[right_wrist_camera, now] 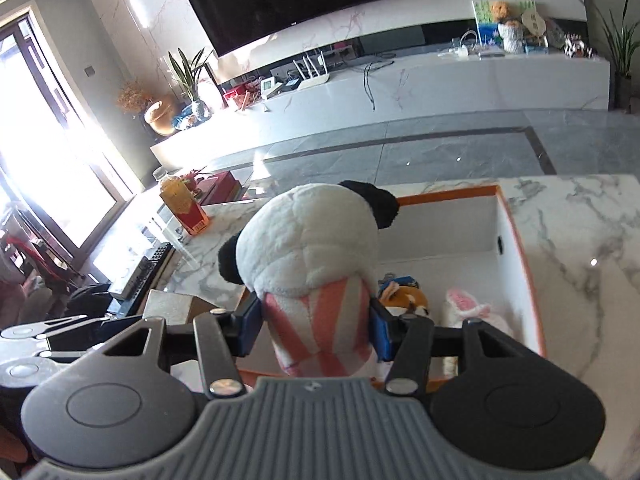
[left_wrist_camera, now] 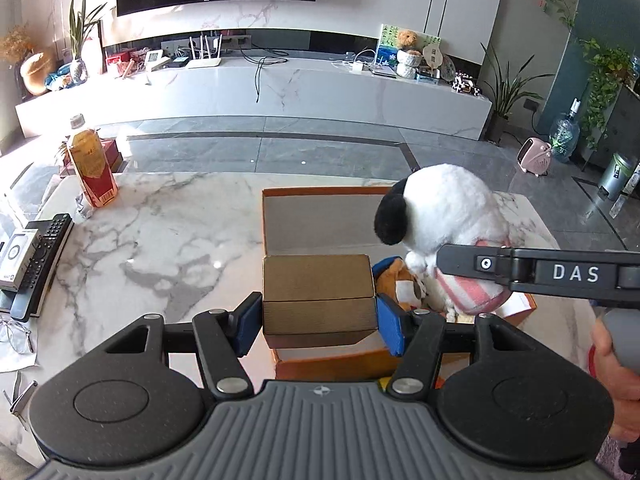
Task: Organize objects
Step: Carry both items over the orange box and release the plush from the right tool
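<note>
Left gripper [left_wrist_camera: 318,316] sat about half open, blue pads [left_wrist_camera: 390,330] clamped on both sides of a small brown cardboard box [left_wrist_camera: 318,294]. Box was held above the near left corner of a big orange box [left_wrist_camera: 320,192] with a white inside, which sat on the marble table [left_wrist_camera: 160,232].

Right gripper [right_wrist_camera: 316,328] was also partway open, pads [right_wrist_camera: 382,334] squeezing the pink-and-white striped body of a white plush dog [right_wrist_camera: 312,248] with black ears. Dog was upright, head up, over the orange box [right_wrist_camera: 516,240]; in the left view it hung just right of the cardboard box.

Inside the orange box: an orange plush toy [right_wrist_camera: 408,298] and a pink-and-white fluffy toy [right_wrist_camera: 466,308], both low on the floor of it.

Also on the table: drink carton [left_wrist_camera: 92,168], remote [left_wrist_camera: 46,252] at the left edge.
</note>
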`<move>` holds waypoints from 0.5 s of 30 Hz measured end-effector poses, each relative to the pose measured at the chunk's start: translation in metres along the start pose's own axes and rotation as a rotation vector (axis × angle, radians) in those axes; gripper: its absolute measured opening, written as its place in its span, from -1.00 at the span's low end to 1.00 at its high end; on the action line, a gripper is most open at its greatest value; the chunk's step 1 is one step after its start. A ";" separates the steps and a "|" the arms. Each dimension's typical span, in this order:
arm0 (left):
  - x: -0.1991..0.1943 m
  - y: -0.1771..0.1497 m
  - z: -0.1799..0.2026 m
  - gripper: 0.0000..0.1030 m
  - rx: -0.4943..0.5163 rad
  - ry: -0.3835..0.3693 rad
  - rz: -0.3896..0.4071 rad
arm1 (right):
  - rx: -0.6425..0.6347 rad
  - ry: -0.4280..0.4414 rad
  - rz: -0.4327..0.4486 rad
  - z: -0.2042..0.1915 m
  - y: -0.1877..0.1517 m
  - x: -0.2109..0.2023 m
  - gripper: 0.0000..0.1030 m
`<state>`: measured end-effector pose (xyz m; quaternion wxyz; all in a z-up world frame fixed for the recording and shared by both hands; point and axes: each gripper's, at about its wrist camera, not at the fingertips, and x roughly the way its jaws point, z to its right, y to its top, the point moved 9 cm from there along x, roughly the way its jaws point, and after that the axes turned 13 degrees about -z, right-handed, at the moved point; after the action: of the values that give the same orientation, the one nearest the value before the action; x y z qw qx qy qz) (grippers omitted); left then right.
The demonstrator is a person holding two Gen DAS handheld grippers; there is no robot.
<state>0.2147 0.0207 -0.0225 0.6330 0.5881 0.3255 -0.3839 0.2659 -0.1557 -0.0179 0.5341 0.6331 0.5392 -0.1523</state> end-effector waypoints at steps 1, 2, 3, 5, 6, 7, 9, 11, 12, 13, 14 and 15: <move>0.004 0.003 -0.003 0.35 -0.003 0.006 -0.003 | 0.021 0.020 -0.023 -0.002 0.004 0.013 0.09; 0.007 0.005 -0.007 0.35 -0.005 0.012 -0.007 | 0.037 0.029 -0.044 -0.003 0.006 0.025 0.09; 0.011 0.008 -0.010 0.35 -0.006 0.014 -0.012 | 0.050 0.026 -0.065 -0.003 0.008 0.038 0.09; 0.018 0.012 -0.014 0.35 -0.003 0.013 -0.021 | 0.081 -0.001 -0.108 0.001 0.006 0.064 0.09; 0.021 0.013 -0.015 0.35 0.000 0.012 -0.025 | 0.097 -0.013 -0.130 0.005 0.005 0.076 0.09; 0.024 0.015 -0.016 0.35 0.003 0.010 -0.029 | 0.113 -0.020 -0.151 0.009 0.003 0.087 0.09; 0.031 0.017 -0.015 0.35 0.015 -0.001 -0.038 | 0.137 -0.030 -0.193 0.014 -0.002 0.107 0.09; 0.037 0.019 -0.014 0.35 0.022 -0.015 -0.048 | 0.158 -0.034 -0.235 0.020 -0.010 0.123 0.09; 0.040 0.020 -0.013 0.35 0.024 -0.021 -0.055 | 0.172 -0.035 -0.256 0.024 -0.012 0.130 0.09; 0.043 0.021 -0.012 0.35 0.028 -0.026 -0.062 | 0.185 -0.036 -0.270 0.028 -0.014 0.136 0.09; 0.046 0.021 -0.011 0.35 0.033 -0.029 -0.068 | 0.196 -0.036 -0.281 0.031 -0.015 0.141 0.10; 0.049 0.022 -0.010 0.35 0.041 -0.030 -0.075 | 0.205 -0.037 -0.293 0.033 -0.015 0.145 0.10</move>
<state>0.2584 0.0263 -0.0550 0.6110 0.5825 0.3298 -0.4226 0.3196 -0.1105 -0.1503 0.4487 0.5961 0.5972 -0.2944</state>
